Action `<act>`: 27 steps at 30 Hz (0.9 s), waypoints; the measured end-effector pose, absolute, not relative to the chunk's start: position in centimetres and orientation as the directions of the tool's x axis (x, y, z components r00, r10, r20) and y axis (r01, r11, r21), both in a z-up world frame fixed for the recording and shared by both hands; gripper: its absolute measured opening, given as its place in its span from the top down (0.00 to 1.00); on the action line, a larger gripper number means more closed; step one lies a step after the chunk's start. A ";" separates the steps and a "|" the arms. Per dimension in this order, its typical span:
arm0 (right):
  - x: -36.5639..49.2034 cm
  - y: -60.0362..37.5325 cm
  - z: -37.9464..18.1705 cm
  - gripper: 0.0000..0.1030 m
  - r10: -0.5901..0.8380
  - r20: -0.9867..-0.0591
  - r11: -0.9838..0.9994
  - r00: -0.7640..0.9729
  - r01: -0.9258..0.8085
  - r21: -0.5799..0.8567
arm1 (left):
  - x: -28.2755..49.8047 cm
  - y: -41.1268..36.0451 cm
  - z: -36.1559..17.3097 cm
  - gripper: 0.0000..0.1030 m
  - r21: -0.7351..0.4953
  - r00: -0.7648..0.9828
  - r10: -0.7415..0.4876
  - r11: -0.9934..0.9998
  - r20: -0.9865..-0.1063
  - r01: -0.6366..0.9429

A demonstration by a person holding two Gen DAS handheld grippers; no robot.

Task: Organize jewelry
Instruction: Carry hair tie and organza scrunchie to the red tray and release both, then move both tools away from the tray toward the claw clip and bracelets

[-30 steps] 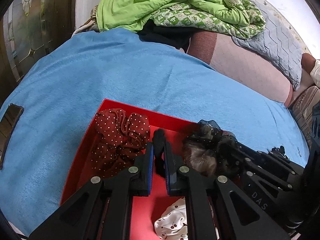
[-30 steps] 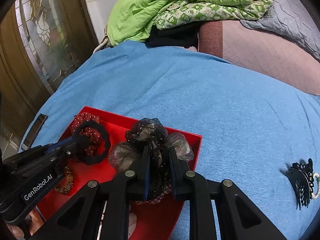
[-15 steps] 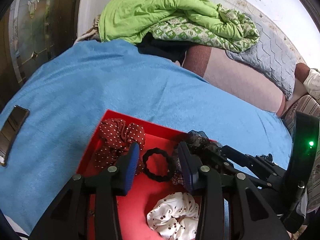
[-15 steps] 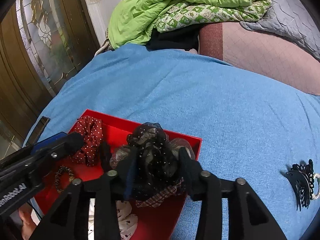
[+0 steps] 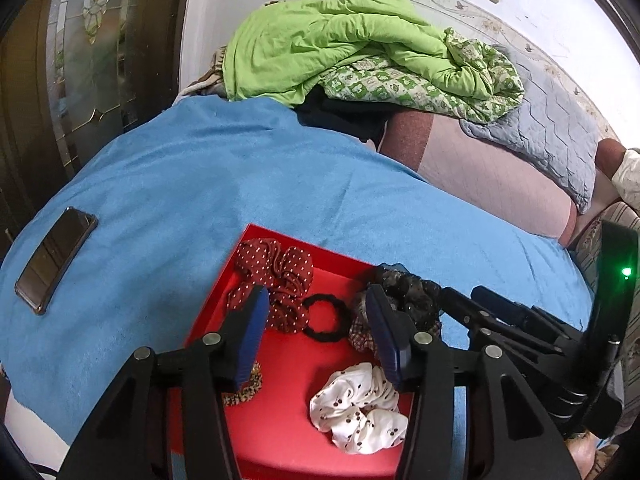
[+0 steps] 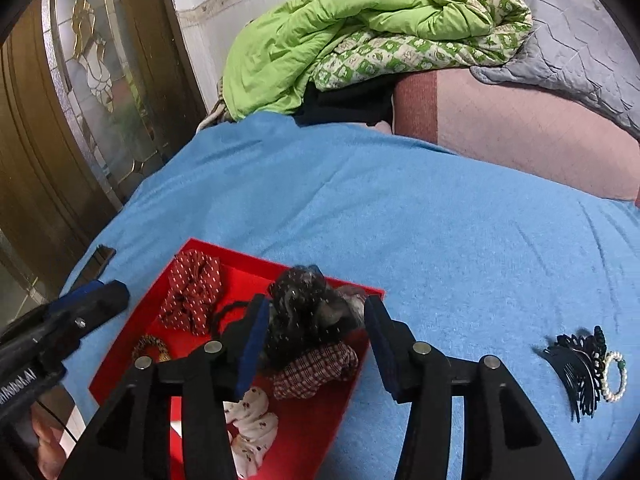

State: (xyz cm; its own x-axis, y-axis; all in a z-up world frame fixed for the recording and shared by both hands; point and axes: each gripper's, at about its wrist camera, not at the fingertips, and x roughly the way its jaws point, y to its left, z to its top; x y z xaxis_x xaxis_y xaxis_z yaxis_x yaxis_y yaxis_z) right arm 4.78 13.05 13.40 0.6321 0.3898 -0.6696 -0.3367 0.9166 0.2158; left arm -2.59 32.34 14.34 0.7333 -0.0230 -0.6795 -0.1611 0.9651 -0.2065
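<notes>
A red tray (image 5: 288, 392) lies on the blue blanket and holds several scrunchies. My left gripper (image 5: 316, 292) hovers over it, jaws opening, nothing pressed between the pads. Below the gap lies a thin black hair tie (image 5: 325, 337), beside a red dotted scrunchie (image 5: 276, 264) and a white cherry-print scrunchie (image 5: 360, 408). My right gripper (image 6: 316, 300) hangs over the tray's right end, jaws opening too. A black sheer scrunchie (image 6: 300, 300) rests in the tray between its fingers, on a plaid scrunchie (image 6: 316, 368), apparently untouched.
A black hair comb (image 6: 576, 368) and a pearl bracelet (image 6: 614, 376) lie on the blanket right of the tray. A phone (image 5: 56, 256) lies on the blanket's left side. Green quilts (image 5: 340, 44) are piled at the far end, and a glass door (image 6: 80, 100) stands left.
Both grippers went from shut to open and rose. The left let go of the black hair tie, the right of the black sheer scrunchie; both now lie in the tray.
</notes>
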 end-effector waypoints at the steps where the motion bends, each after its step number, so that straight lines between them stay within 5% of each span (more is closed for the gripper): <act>1: 4.7 13.1 13.2 0.48 0.390 -0.673 0.916 0.628 -0.336 0.217 | -2.7 32.4 14.2 0.52 -0.206 0.732 -0.022 0.965 -0.681 -0.162; 15: 5.6 18.8 11.8 0.48 0.557 -0.685 0.804 0.469 -0.512 0.303 | -3.4 34.3 13.4 0.52 -0.203 0.725 0.023 0.954 -0.688 -0.223; 27: 1.8 12.0 13.9 0.46 0.499 -0.662 0.857 0.560 -0.432 0.280 | -5.2 29.9 14.8 0.52 -0.170 0.733 0.010 0.970 -0.680 -0.172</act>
